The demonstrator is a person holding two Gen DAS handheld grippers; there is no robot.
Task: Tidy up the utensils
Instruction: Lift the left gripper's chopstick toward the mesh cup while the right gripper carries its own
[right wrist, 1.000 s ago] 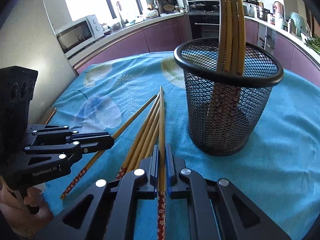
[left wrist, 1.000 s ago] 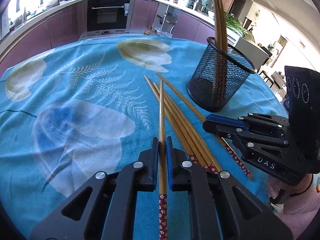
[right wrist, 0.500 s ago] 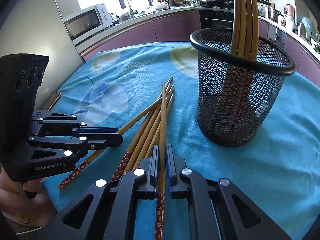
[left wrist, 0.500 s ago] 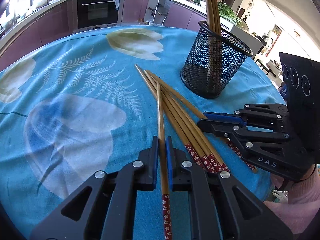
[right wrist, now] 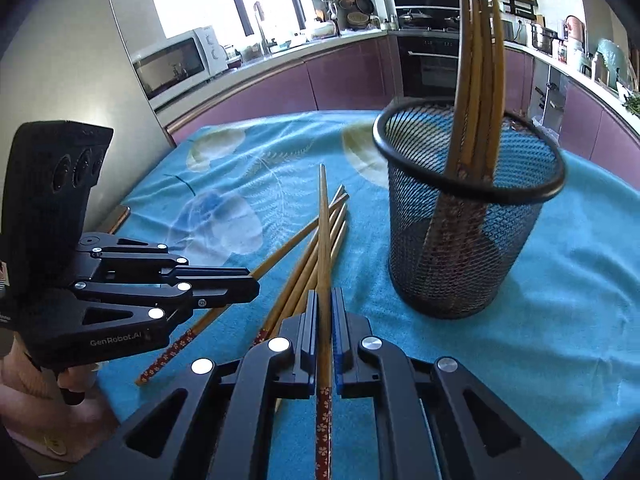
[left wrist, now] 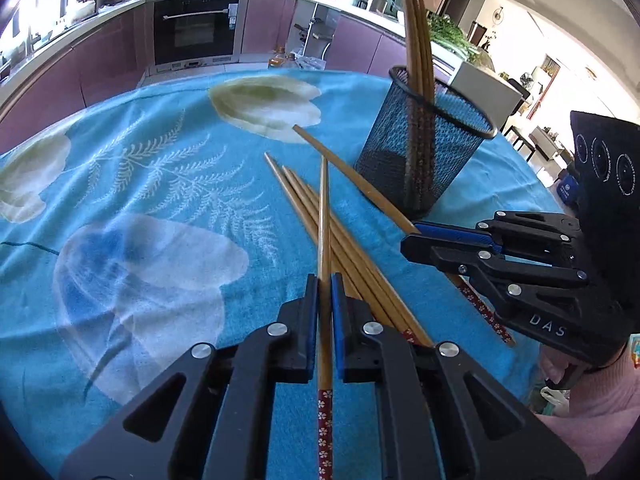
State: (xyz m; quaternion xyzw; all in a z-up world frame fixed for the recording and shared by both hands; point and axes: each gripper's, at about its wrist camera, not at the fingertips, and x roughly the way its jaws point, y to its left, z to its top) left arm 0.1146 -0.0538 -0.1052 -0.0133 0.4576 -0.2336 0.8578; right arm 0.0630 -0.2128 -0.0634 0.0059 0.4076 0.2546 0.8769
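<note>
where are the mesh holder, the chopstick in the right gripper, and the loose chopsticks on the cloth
mesh holder [right wrist: 460, 264], right wrist view, front wall
held chopstick [right wrist: 323, 240], right wrist view, bare shaft
loose chopsticks [left wrist: 304, 200], left wrist view, middle of bundle

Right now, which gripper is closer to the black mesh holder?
The right gripper. It is shut on a chopstick just beside the mesh holder. The left gripper, also holding a chopstick, sits farther out, beyond the loose chopsticks.

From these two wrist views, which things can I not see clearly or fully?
- Holder bottom: both views, dark mesh and standing chopsticks hide the contents.
- Loose chopsticks patterned ends: left wrist view, left gripper covers several.
- Held chopstick rear end: right wrist view, cut off by the bottom edge behind the right gripper.
- Counter items: too small.
</note>
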